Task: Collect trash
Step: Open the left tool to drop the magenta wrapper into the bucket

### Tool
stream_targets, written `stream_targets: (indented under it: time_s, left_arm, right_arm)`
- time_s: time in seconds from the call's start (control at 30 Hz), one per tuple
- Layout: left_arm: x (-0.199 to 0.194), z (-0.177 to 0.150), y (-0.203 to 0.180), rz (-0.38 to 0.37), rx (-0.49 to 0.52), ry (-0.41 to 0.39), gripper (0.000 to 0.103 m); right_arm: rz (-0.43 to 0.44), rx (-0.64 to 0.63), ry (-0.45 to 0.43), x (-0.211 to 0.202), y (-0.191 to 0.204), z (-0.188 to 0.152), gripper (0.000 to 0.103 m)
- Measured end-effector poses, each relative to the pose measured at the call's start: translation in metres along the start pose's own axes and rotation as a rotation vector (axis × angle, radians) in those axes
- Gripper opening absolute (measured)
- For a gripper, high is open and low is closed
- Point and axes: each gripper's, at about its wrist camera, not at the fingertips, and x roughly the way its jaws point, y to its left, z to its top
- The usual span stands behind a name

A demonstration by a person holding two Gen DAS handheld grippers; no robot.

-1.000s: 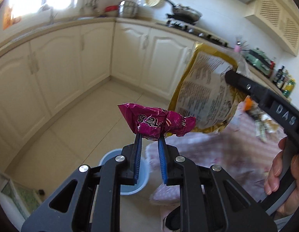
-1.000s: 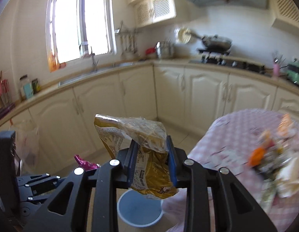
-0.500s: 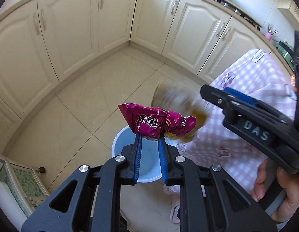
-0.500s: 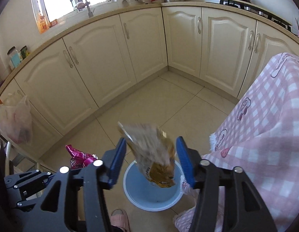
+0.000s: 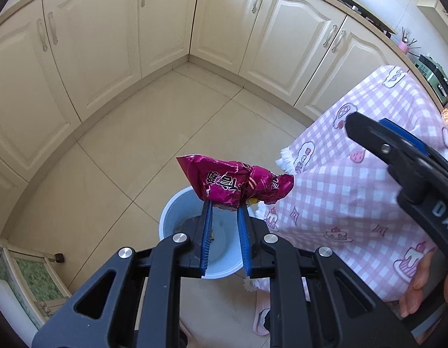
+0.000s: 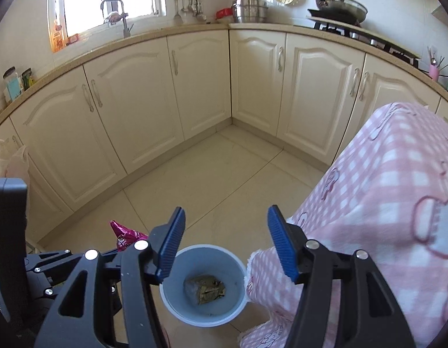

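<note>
Our left gripper (image 5: 225, 206) has its blue jaws drawn close together and pinched on the lower edge of a crumpled magenta wrapper (image 5: 235, 184), which stands up above the fingertips; those jaws have just eased apart slightly, yet the wrapper sits between them and does not hang loose. Directly under it, on the tiled floor (image 5: 142, 150), we see the pale blue bin (image 5: 177, 217), its rim partly hidden behind the gripper. In the right wrist view the same wrapper (image 6: 125, 236) peeks out at the lower left, behind the left gripper's black frame.

Moving right, our right gripper (image 6: 225, 242) holds its jaws wide apart with nothing between them; they have just been opening. Below and between its fingers (image 6: 171, 243) lies the bin (image 6: 241, 264), and at the bottom of it rests the yellow-brown snack bag (image 6: 205, 288), crumpled and lying loose.

Just beside the bin on the right hangs the pink checked tablecloth (image 6: 383, 203), its fringed edge close to the bin's rim. In the left wrist view we see that cloth (image 5: 339, 197) again, with the right gripper's black body crossing above it and fingers of a hand (image 5: 421, 287) gripping its handle at the lower right. Cream cabinets (image 6: 200, 87) line the far walls.
</note>
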Motion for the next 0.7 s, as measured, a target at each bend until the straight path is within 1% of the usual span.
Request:
stream_targets:
  time_s: [0.1,0.17,0.23,0.37,0.47,0.57,0.7]
  left_arm:
    - [-0.011,0.003,-0.002,-0.005,-0.004,-0.020,0.025]
    - [-0.020,0.004,-0.007,-0.001,0.002,-0.034,0.037]
    - [-0.031,0.006,-0.013,0.003,0.010,-0.058,0.043]
    - [-0.058,0.008,-0.029,-0.010,0.032,-0.099,0.044]
    - [-0.080,0.010,-0.041,-0.019,0.049,-0.134,0.044]
    - [-0.106,0.008,-0.060,-0.041,0.075,-0.174,0.045]
    - [-0.139,0.000,-0.097,-0.071,0.140,-0.226,0.049]
  right_arm:
    - [-0.016,0.010,-0.028,-0.013,-0.008,0.004,0.059]
    - [-0.022,0.015,-0.038,-0.020,-0.011,0.007,0.059]
    - [-0.025,0.026,-0.051,-0.031,-0.017,0.010,0.059]
    - [-0.035,0.038,-0.082,-0.057,-0.025,0.015,0.060]
    - [-0.044,0.050,-0.118,-0.084,-0.032,0.015,0.060]
    - [-0.059,0.071,-0.161,-0.118,-0.047,0.015,0.061]
    - [-0.089,0.100,-0.208,-0.162,-0.069,0.009,0.062]
